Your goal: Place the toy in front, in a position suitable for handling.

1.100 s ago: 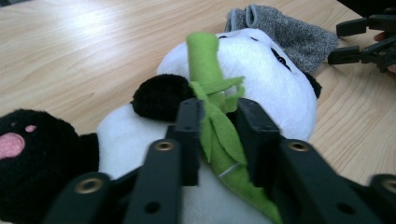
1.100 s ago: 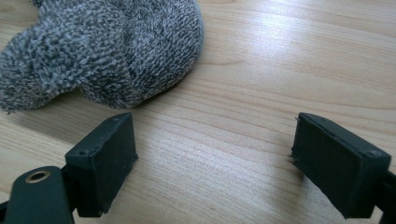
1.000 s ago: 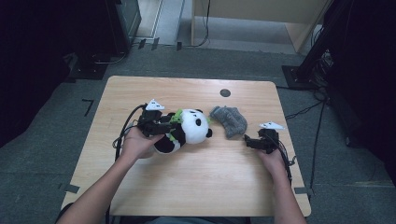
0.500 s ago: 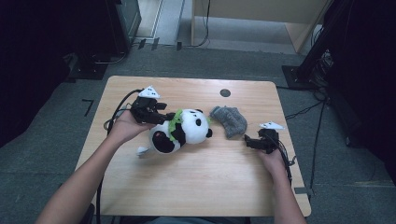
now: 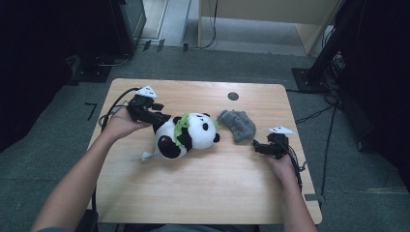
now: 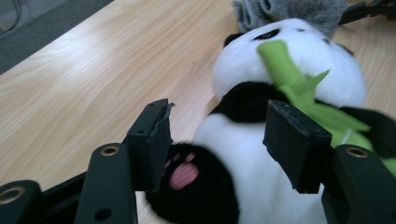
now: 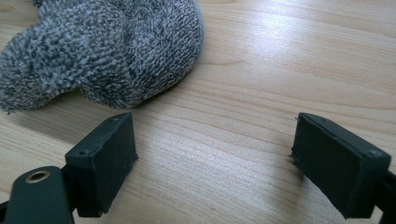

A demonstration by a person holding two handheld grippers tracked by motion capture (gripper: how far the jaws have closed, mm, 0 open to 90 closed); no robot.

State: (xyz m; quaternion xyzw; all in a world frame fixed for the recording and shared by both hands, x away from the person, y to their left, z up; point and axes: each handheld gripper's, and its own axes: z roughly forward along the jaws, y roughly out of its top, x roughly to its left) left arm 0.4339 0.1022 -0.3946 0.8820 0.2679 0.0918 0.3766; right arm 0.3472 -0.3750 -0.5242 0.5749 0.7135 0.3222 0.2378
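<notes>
Panda plush (image 6: pixel 280 140) lower body cut off behind open left gripper (image 6: pixel 217 140) jaws.

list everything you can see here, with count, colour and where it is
panda plush: 1, black and white with a green leaf piece across its chest, lying at the middle of the table, left of the sock
sock: 1, grey knit, bunched up on the table right of the panda's head
table: 1, light wood, rounded corners, standing on a grey floor
round hole: 1, dark, in the tabletop near its far edge
left gripper: 1, black with a grey plate on top, at the panda's left side, jaws open, just widened, with the panda's body in the gap but unpressed
right gripper: 1, black with a grey plate, right of the sock, jaws open over bare wood
forearms: 2, coming in from the bottom edge
</notes>
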